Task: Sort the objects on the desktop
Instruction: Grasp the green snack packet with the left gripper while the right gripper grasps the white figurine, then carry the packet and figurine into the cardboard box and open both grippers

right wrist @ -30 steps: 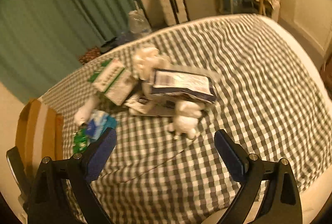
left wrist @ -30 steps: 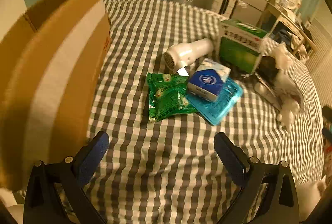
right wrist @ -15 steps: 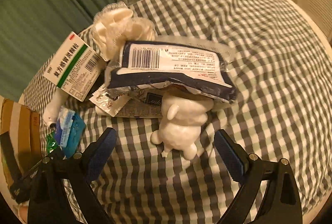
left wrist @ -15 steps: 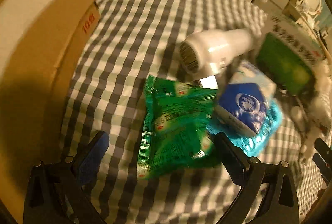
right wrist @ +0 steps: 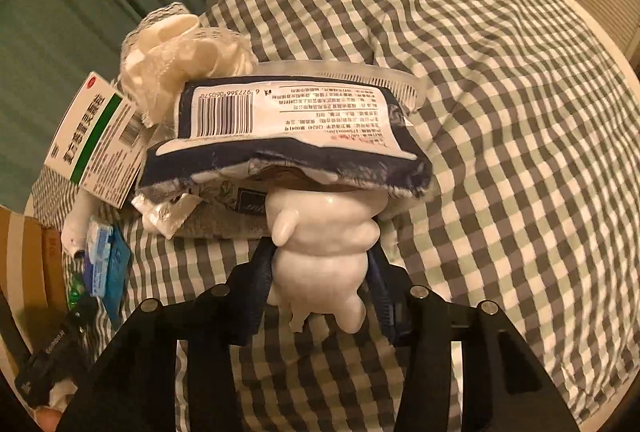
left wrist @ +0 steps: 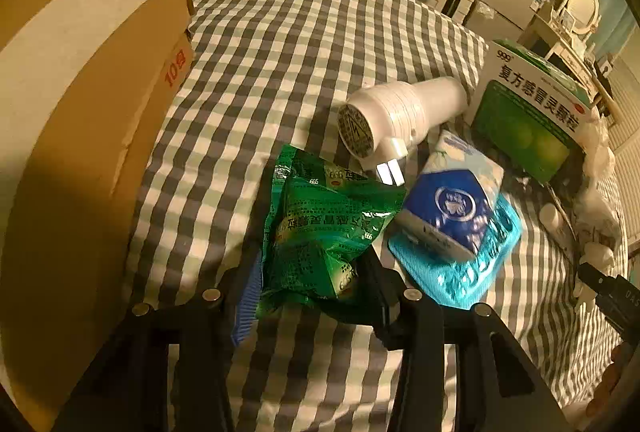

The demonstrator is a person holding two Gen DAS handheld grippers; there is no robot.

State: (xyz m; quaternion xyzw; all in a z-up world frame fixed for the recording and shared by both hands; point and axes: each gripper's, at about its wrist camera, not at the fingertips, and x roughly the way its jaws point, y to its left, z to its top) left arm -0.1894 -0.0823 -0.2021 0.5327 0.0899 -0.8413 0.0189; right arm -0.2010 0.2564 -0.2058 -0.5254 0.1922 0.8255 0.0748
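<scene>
Two grasps made, nothing sorted | left hand-held gripper clenched on green sachet pack beside cardboard box | right hand-held gripper grasping white figurine | pile remains on bed.

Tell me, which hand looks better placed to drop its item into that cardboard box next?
Probably the left. The left gripper is shut on the green sachet pack, and the cardboard box stands right beside it. The right gripper grips the white figurine, with the box farther off.
</scene>
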